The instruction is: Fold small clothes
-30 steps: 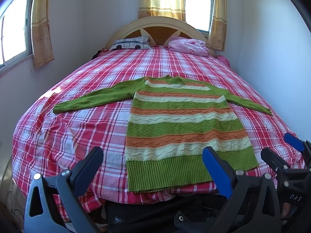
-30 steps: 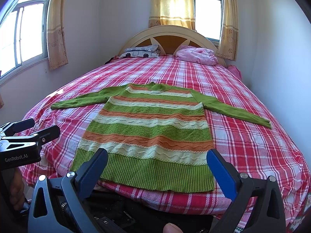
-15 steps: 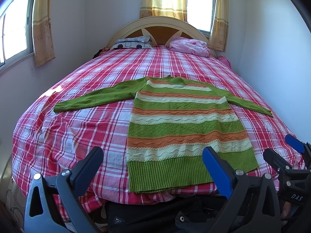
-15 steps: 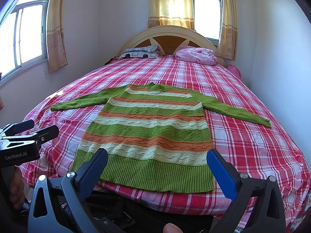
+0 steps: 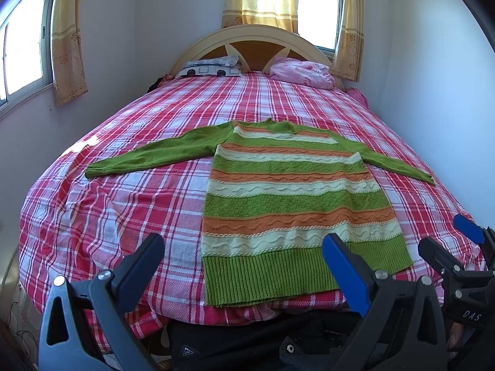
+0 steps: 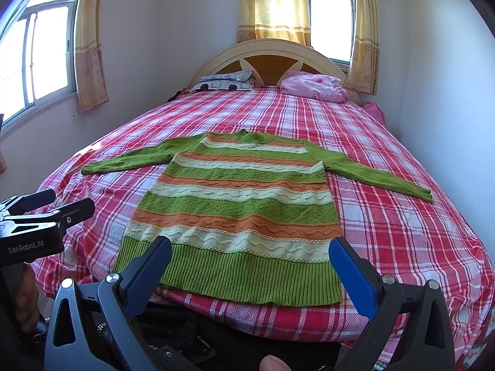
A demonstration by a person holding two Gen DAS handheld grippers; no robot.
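The striped sweater (image 5: 290,198) is lying flat and face up on the bed (image 5: 130,204), its green ribbed hem reaching the near edge of the mattress and its neck pointing toward the headboard (image 5: 256,43). Bands of green, orange and cream are running across its body, and both plain green sleeves are stretching out to the sides, angling slightly toward the foot of the bed. The red, pink and white plaid sheet is showing on every side of it.

The left tool (image 5: 244,259) is hovering at the foot of the bed, off the garment's left half, with its fingers spread wide and nothing between them. The right tool (image 6: 247,256) is hanging over the hem's near edge, likewise gaping and empty, not touching the knit. Each tool is appearing at the edge of the other's view, side by side.

A patterned pillow (image 5: 210,67) and a pink bundle (image 5: 301,71) are sitting against the headboard. Yellow curtains (image 6: 272,3) are hanging at the bright windows behind and to the left.
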